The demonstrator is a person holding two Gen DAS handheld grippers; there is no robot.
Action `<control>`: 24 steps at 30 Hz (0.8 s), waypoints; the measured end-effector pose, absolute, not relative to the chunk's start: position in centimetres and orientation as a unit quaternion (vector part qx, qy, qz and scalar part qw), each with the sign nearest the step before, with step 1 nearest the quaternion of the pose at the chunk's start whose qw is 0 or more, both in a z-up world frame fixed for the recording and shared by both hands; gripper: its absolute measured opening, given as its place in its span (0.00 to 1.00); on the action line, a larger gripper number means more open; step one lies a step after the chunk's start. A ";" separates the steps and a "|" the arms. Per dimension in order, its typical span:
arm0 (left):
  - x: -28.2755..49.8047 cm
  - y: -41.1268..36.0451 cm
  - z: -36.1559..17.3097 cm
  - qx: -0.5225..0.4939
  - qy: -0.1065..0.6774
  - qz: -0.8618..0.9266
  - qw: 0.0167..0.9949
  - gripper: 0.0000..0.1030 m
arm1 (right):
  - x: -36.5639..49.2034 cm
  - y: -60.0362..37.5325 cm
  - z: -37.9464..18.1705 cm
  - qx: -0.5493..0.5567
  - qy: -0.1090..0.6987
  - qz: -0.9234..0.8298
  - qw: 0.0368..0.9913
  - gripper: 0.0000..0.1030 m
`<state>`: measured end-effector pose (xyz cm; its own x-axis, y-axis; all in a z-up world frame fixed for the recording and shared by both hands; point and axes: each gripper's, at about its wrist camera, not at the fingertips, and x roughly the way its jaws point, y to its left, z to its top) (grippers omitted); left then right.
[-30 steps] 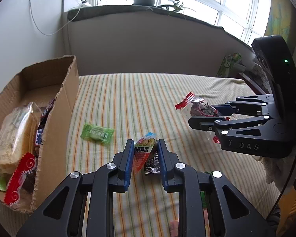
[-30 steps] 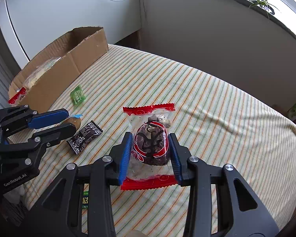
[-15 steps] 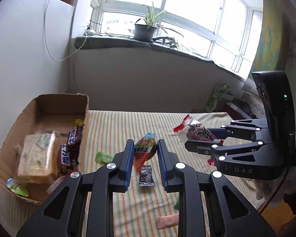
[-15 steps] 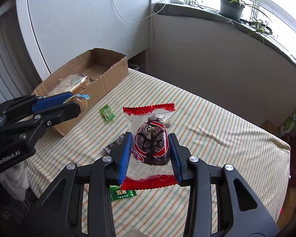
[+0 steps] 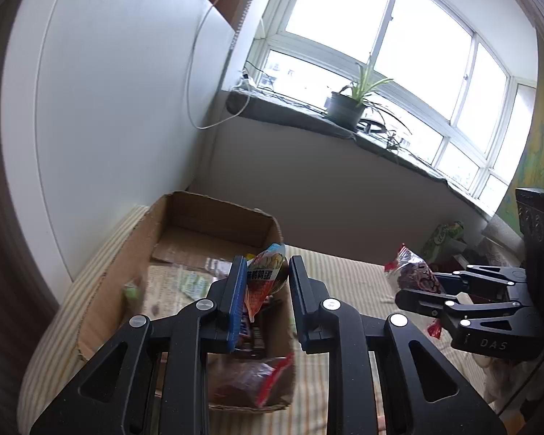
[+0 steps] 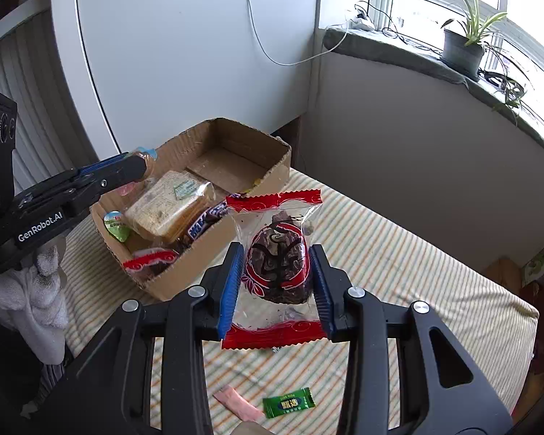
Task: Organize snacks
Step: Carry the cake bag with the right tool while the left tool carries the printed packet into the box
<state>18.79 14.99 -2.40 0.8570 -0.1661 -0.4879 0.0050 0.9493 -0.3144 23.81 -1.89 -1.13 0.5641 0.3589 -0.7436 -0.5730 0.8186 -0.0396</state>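
My left gripper (image 5: 264,272) is shut on a small colourful snack packet (image 5: 264,277) and holds it in the air over the open cardboard box (image 5: 127,253). In the right wrist view the left gripper (image 6: 141,166) hangs over the box's (image 6: 268,177) left side. My right gripper (image 6: 275,264) is shut on a clear red-edged packet with a dark cake (image 6: 277,268), held above the striped bed to the right of the box. The right gripper (image 5: 402,290) also shows at the right of the left wrist view.
The box holds a wrapped bread pack (image 6: 167,206), a chocolate bar (image 6: 206,221), a green jelly cup (image 6: 118,224) and a red-edged packet (image 6: 148,257). A green candy (image 6: 290,406) and a pink packet (image 6: 235,404) lie on the striped bedcover (image 6: 399,275). A windowsill with a potted plant (image 6: 460,50) runs behind.
Both grippers have risen and moved left towards the box with their packets. The left gripper has gone from above the bed to over the box.
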 end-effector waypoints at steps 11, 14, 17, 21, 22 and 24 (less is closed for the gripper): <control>19.5 19.5 -4.6 -0.189 0.285 -0.002 0.940 0.21 | 29.3 5.2 -1.6 -0.122 0.399 0.281 0.864 0.37; 19.6 19.6 -4.6 -0.190 0.285 -0.002 0.940 0.21 | 31.0 6.8 -2.4 -0.118 0.407 0.277 0.862 0.37; 19.6 19.6 -4.7 -0.189 0.286 -0.002 0.939 0.21 | 32.3 8.1 -3.5 -0.111 0.419 0.275 0.858 0.37; 19.5 19.5 -5.1 -0.182 0.294 -0.007 0.938 0.21 | 33.5 9.1 -5.2 -0.106 0.434 0.272 0.852 0.37; 19.5 19.4 -5.1 -0.178 0.295 -0.006 0.939 0.21 | 33.6 9.3 -5.5 -0.106 0.437 0.272 0.851 0.37; 19.5 19.4 -5.2 -0.176 0.297 -0.006 0.938 0.21 | 33.8 9.5 -6.1 -0.102 0.443 0.273 0.848 0.37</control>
<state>19.47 19.42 -5.19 0.8235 -0.1160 -0.5554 -0.0930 0.9380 -0.3339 33.77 9.54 -6.07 0.4589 0.3725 -0.8066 -0.5532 0.8302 0.0687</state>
